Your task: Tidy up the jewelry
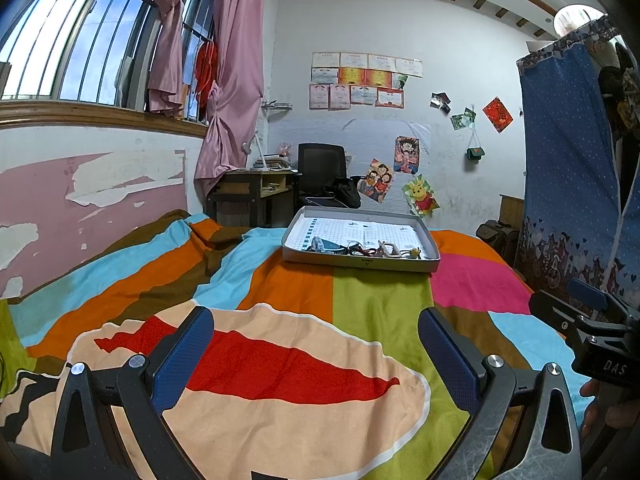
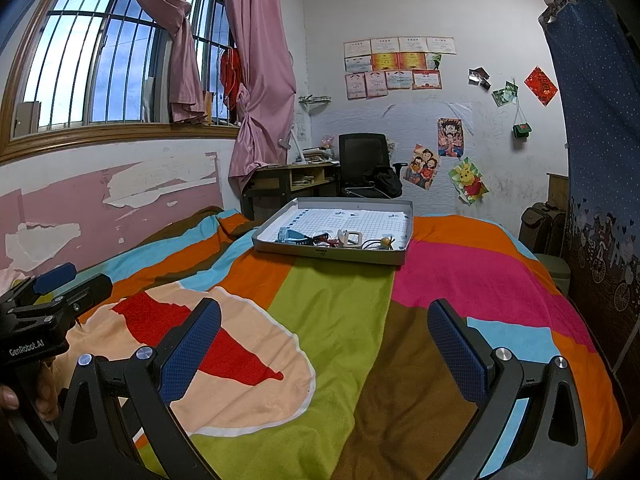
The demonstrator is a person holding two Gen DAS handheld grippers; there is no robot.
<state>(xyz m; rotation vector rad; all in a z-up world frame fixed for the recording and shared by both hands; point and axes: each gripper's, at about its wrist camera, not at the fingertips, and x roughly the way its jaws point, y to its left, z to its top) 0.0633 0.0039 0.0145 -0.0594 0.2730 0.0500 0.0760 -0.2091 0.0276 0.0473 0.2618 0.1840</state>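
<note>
Far across bed (image 1: pixel 376 292), on striped blanket: shallow grey tray (image 1: pixel 430 240), grid-paper liner (image 1: pixel 360 230) inside. Jewelry (image 1: pixel 360 249) heaped along near wall of tray, mostly centre and right; far part of liner bare. Among the heap: blue piece (image 1: pixel 326 245) at left, pale rectangular frame-like piece (image 1: pixel 389 250) mid, small yellow bead or charm (image 1: pixel 416 254) at right, thin dark and red cords between. Too small to name further; cannot tell whether sorted or merely piled.

Left gripper (image 1: pixel 316 350) spread wide, nothing between the pads, low over near blanket, well apart from tray. Right gripper (image 2: pixel 324 348) likewise spread wide, nothing held, well apart from tray.

Handling, as judgement: all pieces light, small. Cords limp, likely tangled with neighbours, apt to drag others along if lifted. Better held at a stiff part: frame edge, bead, body of blue piece. Smooth bead may slip from pads; thin cords may slide through. Tray light, thin-walled, on soft bedding, so liable to tip or shift under a push. Fine parts probably fragile; gentle pinch advised.
</note>
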